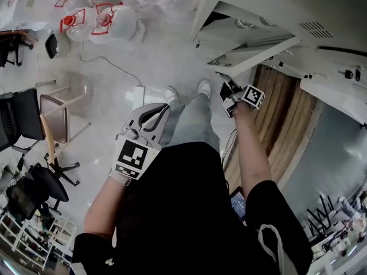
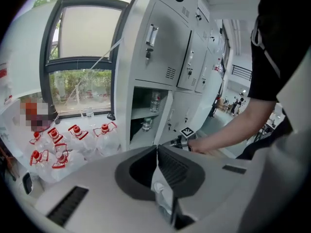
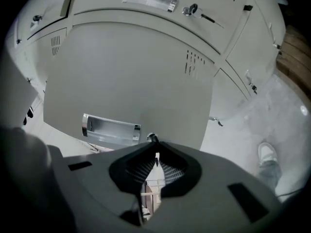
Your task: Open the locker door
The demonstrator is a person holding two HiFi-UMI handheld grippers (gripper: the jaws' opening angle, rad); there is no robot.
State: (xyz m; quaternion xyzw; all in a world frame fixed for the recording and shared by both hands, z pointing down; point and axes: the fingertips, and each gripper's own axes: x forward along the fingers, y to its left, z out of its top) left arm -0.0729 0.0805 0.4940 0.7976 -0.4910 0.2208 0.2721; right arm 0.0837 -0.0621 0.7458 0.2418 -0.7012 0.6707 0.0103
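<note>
One locker door (image 3: 131,81) is the target. In the right gripper view it fills the centre, flat face toward us. It has one recessed metal handle (image 3: 111,129) low on it, long axis across the frame, dipping a bit to the right. In the head view the same door sits upper centre, swung out from the cabinet. Its pale top edge runs lower left to upper right.

One small key (image 3: 152,138) sticks out just right of the handle. The right gripper (image 3: 156,153) has its jaws closed tight, tips pinched at that key, nothing else in them. A 2nd door above carries its own handle + key, so we count two handles and two keys in that view.

Left gripper (image 2: 157,147): jaws pressed together, empty, well apart from the lockers (image 2: 165,47). In the head view it sits lower centre, beside the person's legs. Its own view shows the open compartment w/ two shelves and two clear containers (image 2: 154,101), one per shelf.

Farther out, in the head view:
- six red-capped water jugs (image 1: 106,22) on the floor, upper left
- two white shoes (image 1: 204,87), mid frame
- one tan chair (image 1: 57,110), at the left
</note>
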